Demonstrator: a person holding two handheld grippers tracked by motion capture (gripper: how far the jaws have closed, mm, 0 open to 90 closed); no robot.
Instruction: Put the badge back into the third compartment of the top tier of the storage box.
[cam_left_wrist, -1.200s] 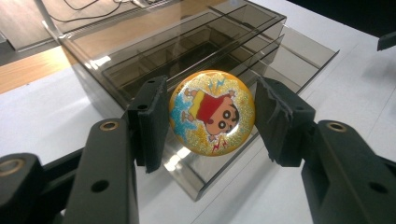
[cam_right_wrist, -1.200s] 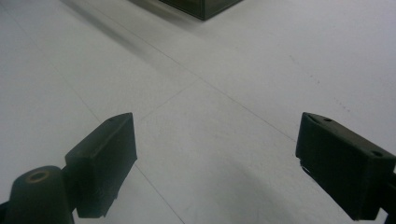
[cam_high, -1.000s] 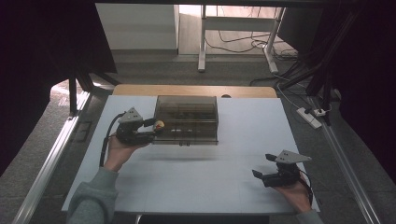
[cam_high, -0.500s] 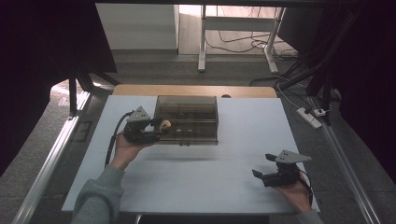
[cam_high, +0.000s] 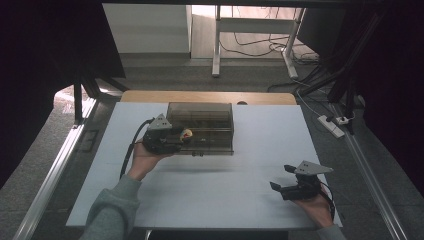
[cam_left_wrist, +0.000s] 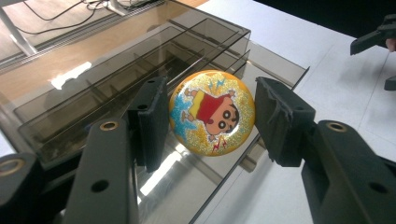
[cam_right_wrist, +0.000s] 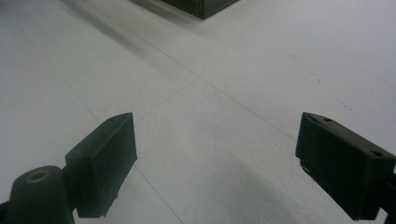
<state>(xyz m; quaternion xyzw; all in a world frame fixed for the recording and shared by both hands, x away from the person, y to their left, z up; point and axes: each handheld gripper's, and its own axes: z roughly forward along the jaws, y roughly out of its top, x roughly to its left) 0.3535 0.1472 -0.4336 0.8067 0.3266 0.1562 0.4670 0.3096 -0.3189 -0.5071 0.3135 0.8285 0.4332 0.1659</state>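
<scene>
The left tool is pinching the round cartoon badge and holds it over the smoky clear box on the bench, not yet dropped in, while the right tool waits wide and empty.

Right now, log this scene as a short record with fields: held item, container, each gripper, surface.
held item: round glittery orange cartoon badge, clamped edge to edge
container: smoky clear plastic organiser box with divided compartments, below and behind the badge
left gripper: fingers shut on the badge, over the box's near left part
right gripper: open, holding nothing, near the table's right front
surface: white table
</scene>
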